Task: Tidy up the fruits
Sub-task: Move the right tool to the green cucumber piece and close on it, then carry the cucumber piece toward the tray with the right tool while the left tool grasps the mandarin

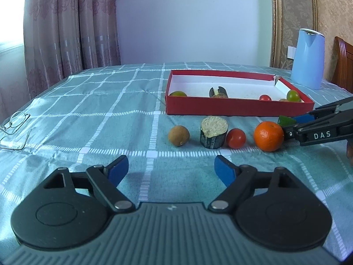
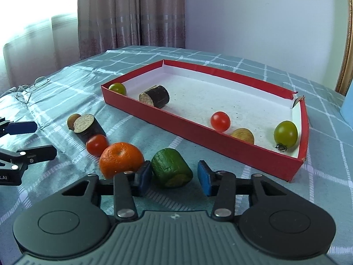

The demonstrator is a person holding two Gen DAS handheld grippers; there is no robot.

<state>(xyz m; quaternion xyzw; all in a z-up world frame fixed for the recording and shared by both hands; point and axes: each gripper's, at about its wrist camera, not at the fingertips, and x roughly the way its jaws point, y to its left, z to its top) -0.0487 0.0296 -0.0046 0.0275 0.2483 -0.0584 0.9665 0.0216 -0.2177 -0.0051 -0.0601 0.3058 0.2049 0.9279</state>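
Observation:
On the checked cloth in front of the red tray (image 1: pixel 238 108) (image 2: pixel 198 132) lie a brown fruit (image 1: pixel 178 135) (image 2: pixel 72 120), a dark cut piece (image 1: pixel 213 135) (image 2: pixel 89 128), a red tomato (image 1: pixel 235 138) (image 2: pixel 96 144), an orange (image 1: pixel 268 135) (image 2: pixel 121 159) and a green cut piece (image 1: pixel 285 120) (image 2: pixel 171 171). My right gripper (image 2: pixel 174 175) (image 1: pixel 289 124) is open, its jaws on either side of the green piece, left pad near the orange. My left gripper (image 1: pixel 171 169) is open and empty, short of the fruit row. The tray holds green tomatoes (image 2: pixel 285 133), a red tomato (image 2: pixel 220 121), a brown fruit (image 2: pixel 242 135) and a dark piece (image 2: pixel 155 96).
Glasses (image 1: pixel 14 123) (image 2: pixel 33 87) lie at the cloth's left edge. A light blue kettle (image 1: pixel 308 58) stands behind the tray at the right. A wooden chair back (image 1: pixel 343 61) is beyond it. Curtains hang at the far left.

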